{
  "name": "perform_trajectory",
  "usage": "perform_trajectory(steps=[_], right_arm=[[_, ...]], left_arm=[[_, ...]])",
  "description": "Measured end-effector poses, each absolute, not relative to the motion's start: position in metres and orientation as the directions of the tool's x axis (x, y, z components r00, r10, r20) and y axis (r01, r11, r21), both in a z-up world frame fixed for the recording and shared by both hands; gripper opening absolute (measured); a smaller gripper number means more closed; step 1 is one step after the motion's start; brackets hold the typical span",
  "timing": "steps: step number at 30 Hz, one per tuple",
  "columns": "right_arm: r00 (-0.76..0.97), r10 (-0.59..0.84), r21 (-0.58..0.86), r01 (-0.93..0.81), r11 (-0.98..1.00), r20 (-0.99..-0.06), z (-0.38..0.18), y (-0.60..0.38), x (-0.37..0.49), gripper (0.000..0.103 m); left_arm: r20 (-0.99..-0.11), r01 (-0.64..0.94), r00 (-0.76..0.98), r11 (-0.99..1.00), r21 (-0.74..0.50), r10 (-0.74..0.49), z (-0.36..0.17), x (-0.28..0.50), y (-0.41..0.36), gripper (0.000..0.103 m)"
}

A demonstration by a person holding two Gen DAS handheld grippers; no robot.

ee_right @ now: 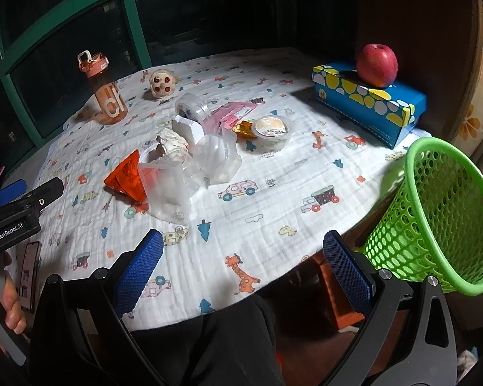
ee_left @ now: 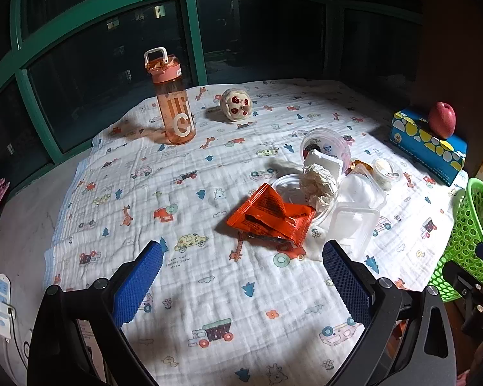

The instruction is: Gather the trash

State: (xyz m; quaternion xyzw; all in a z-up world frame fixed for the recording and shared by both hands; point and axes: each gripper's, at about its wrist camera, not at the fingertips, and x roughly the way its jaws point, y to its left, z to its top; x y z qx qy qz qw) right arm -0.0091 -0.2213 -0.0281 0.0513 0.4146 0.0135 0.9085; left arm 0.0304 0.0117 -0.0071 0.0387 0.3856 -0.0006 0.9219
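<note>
Trash pile [ee_right: 183, 157] heaped centre-left of right-wrist frame on printed cloth [ee_right: 273, 167]. Green basket [ee_right: 434, 212] at right edge, tilted. Blue tissue box [ee_right: 367, 103] upper right, apple [ee_right: 376, 65] on top. Orange wrapper [ee_left: 270, 215] mid-frame in left view. Left gripper [ee_left: 241, 276] spread, empty. Right gripper [ee_right: 243, 267] spread, empty.

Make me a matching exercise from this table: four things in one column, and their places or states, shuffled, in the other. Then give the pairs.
Things
1. apple
2. orange wrapper
3. water bottle
4. green basket

Places or states
A. upright, near the window
B. on the blue tissue box
C. tilted at the table's right edge
D. crumpled, at the near-left end of the trash pile

Pairs: 1-B, 2-D, 3-A, 4-C
</note>
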Motion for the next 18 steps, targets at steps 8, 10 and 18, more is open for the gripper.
perform_trajectory(steps=[8, 10, 18], right_arm=[[0.654, 0.068, 0.097, 0.008, 0.995, -0.754, -0.027, -0.221, 0.005, 0.098], [0.655, 0.068, 0.092, 0.002, 0.996, -0.752, -0.027, -0.22, 0.01, 0.098], [0.638, 0.111, 0.099, -0.054, 0.994, -0.762, -0.036, -0.207, 0.038, 0.098]], left_arm=[[-0.712, 0.017, 0.701, 0.997, 0.081, 0.046, -0.007, 0.041, 0.019, 0.096], [-0.713, 0.012, 0.699, 0.996, 0.083, 0.051, -0.008, 0.044, 0.022, 0.096], [-0.718, -0.024, 0.692, 0.996, 0.085, 0.078, -0.01, 0.057, 0.04, 0.096]])
